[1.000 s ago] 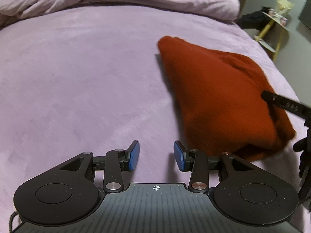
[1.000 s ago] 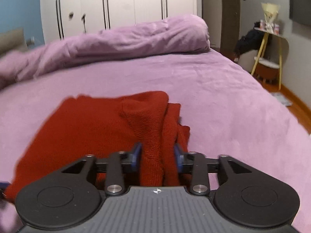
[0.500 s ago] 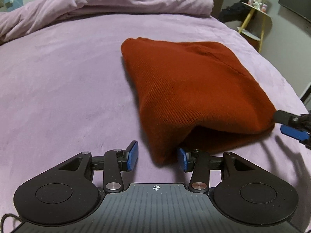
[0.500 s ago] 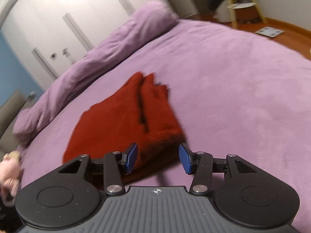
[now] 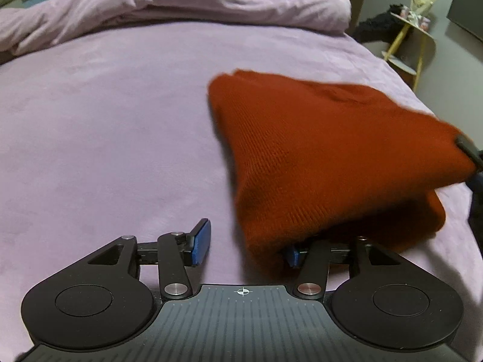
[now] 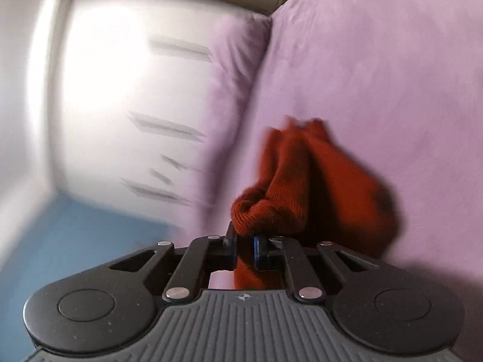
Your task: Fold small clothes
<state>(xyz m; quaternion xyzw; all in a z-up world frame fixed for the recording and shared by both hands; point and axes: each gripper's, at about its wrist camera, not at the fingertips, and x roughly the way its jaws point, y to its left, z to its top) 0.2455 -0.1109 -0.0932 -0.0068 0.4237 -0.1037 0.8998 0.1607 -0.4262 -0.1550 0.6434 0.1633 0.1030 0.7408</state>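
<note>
red knit cloth lies on the purple bed, folded up, w/ one corner lifted. left hand-held gripper is wide open, nothing held; its right finger is tucked under the cloth's near edge, left finger bare on the bed. right hand-held gripper is pinched tight on a bunched bit of the cloth. right view is blurry. rolled purple blanket sits behind the cloth. yellow side stand is behind & right of the cloth, off the bed. left of the cloth is lots of bare bed; bed edge is just right of the cloth.
</note>
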